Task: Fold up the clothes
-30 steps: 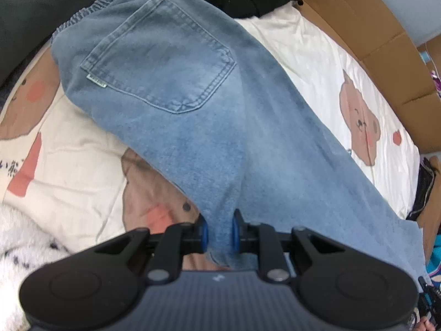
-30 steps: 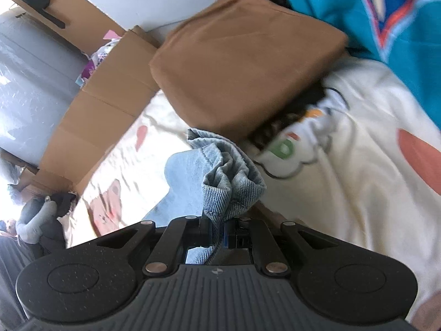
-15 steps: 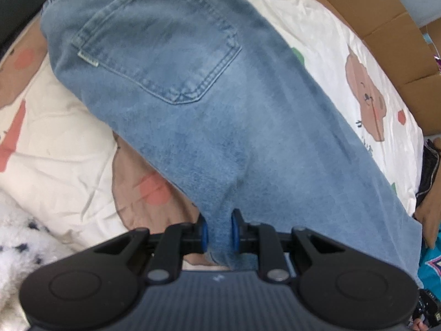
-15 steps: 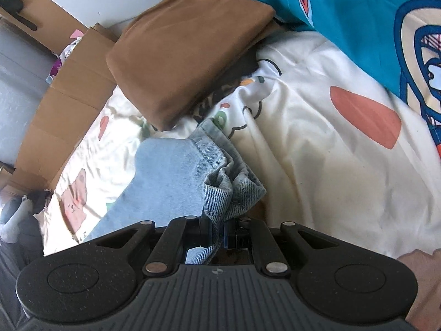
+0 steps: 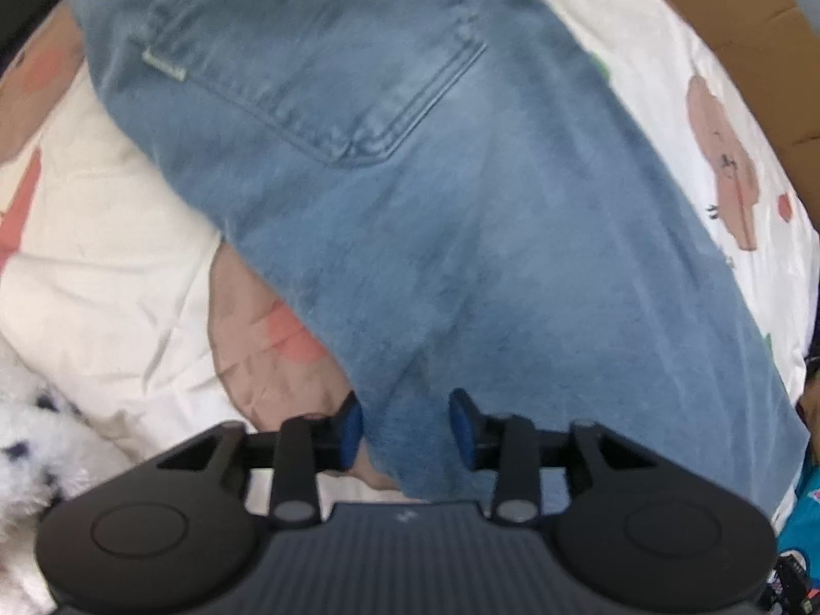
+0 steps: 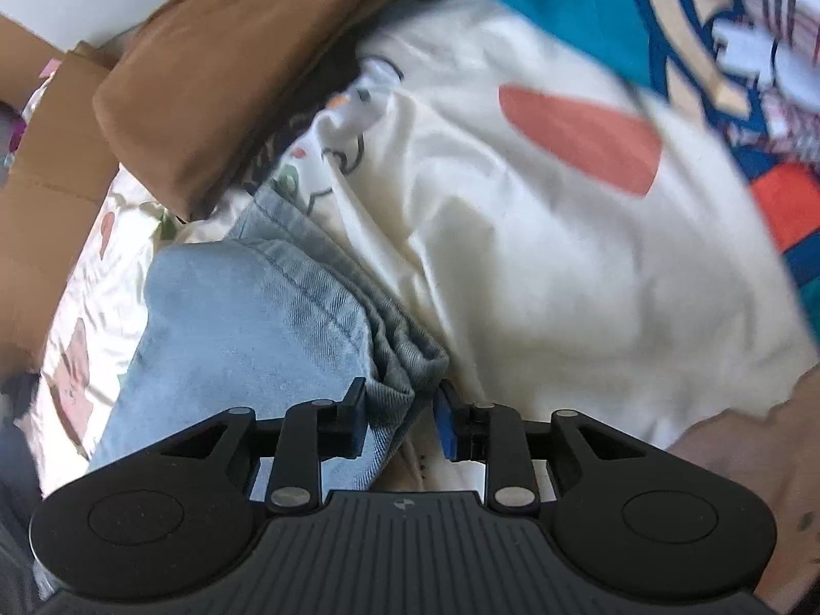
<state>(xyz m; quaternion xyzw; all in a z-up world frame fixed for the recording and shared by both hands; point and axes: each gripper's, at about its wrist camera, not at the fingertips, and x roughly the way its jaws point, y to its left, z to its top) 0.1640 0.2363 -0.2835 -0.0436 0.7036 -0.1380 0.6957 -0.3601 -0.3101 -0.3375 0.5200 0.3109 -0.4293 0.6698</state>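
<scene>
Now both grippers, which clamped the jeans [image 5: 461, 215] half a second ago, have their jaws apart: left gripper [image 5: 405, 428] and right gripper [image 6: 400, 417] seem only to touch the denim lying on the bedsheet [image 6: 538, 266].

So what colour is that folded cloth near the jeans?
Brown folded cloth, clearest in the right wrist view.

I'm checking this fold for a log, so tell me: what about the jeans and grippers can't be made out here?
- Left wrist view: the jeans are cut off at the top edge, so the waistband is unseen; motion blur softens the pocket label.
- Left gripper: denim lies between the parted pads; whether they touch it is unclear.
- Right wrist view: the right gripper body hides the bunched hem's end.
- What lies under the brown folded cloth is in shadow.
</scene>
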